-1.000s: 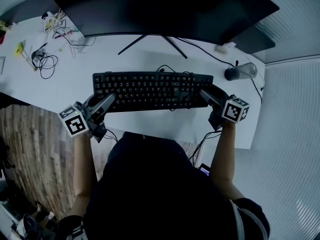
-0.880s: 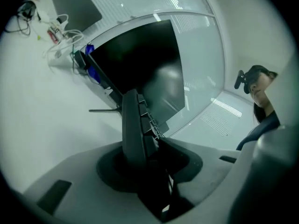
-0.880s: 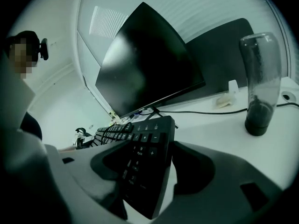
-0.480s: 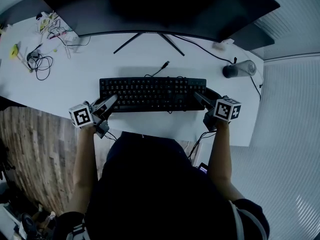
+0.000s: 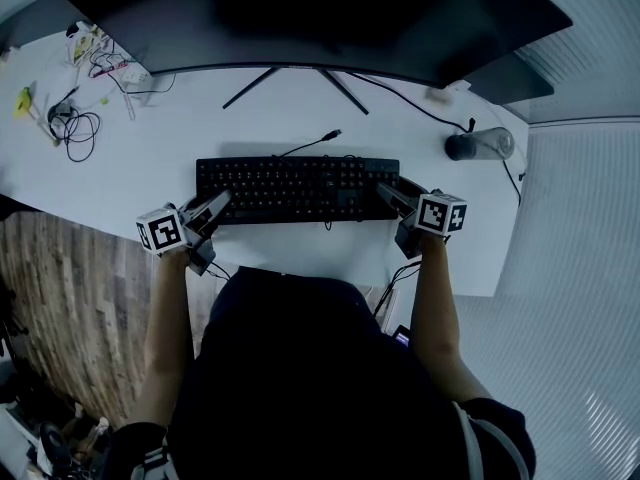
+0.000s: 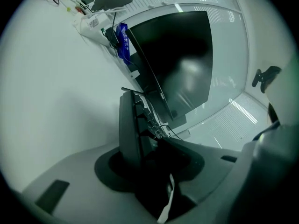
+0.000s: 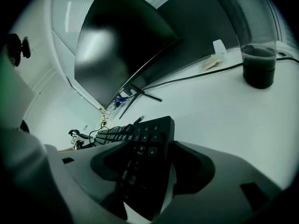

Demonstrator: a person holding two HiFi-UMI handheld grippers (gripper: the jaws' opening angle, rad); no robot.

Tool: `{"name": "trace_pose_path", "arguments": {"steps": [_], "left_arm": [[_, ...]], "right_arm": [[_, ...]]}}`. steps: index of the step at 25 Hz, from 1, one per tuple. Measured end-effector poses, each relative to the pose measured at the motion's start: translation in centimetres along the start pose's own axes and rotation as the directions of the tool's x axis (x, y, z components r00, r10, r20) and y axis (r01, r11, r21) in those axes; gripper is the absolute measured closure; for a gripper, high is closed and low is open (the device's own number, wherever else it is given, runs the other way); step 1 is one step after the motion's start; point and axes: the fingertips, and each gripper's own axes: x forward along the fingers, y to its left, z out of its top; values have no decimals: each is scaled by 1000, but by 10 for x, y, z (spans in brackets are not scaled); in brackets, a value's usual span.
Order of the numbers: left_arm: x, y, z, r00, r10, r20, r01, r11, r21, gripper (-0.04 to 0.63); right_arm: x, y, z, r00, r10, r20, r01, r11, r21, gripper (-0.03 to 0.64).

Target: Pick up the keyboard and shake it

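Observation:
A black keyboard [image 5: 295, 188] lies flat across the white desk [image 5: 150, 163], its loose cable plug [image 5: 335, 135] just behind it. My left gripper [image 5: 222, 201] is at the keyboard's left end. Its jaws are opening, and the keyboard's edge [image 6: 128, 129] stands between them in the left gripper view. At the right end, my right gripper [image 5: 385, 193] is shut on the keyboard. The right gripper view shows the number keys [image 7: 145, 143] clamped between its two grey jaws [image 7: 149, 171].
A wide dark monitor [image 5: 300, 18] on a splayed stand [image 5: 295, 83] fills the back of the desk. A dark tumbler [image 5: 478, 144] stands at the right with a cable beside it. Tangled wires [image 5: 70, 123] lie at far left. The desk's front edge runs just below the grippers.
The keyboard has gone down and away from the head camera onto the desk, shifting slightly left. Both grippers went with it. Its cable plug now lies stretched out behind it.

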Motion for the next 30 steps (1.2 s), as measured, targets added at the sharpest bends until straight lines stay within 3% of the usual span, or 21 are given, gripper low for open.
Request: {"name": "trace_pose_path", "arguments": {"steps": [7, 11, 15, 20, 24, 27, 30], "left_arm": [[10, 13, 24, 996, 92, -1, -91, 991, 99, 381], [10, 21, 28, 984, 177, -11, -173, 973, 153, 346], [6, 35, 28, 945, 326, -17, -311, 916, 252, 297], [8, 41, 30, 907, 420, 13, -404, 863, 305, 281], [9, 44, 33, 860, 507, 60, -489, 783, 384, 270], [7, 37, 39, 829, 548, 107, -528, 708, 469, 253], [1, 17, 48, 818, 547, 176, -544, 639, 544, 253]], "right_arm": [[9, -10, 2, 1000, -18, 3, 18, 999, 37, 321], [14, -6, 4, 999, -53, 1, 53, 998, -12, 321], [18, -2, 6, 997, -79, -15, 78, 996, -48, 321], [19, -7, 9, 989, -145, 1, 144, 987, -72, 321], [20, -14, 10, 962, -272, 30, 274, 955, -110, 321], [16, -14, 14, 925, -374, 72, 381, 908, -173, 321], [3, 3, 25, 882, -443, 162, 470, 851, -234, 321]]}}
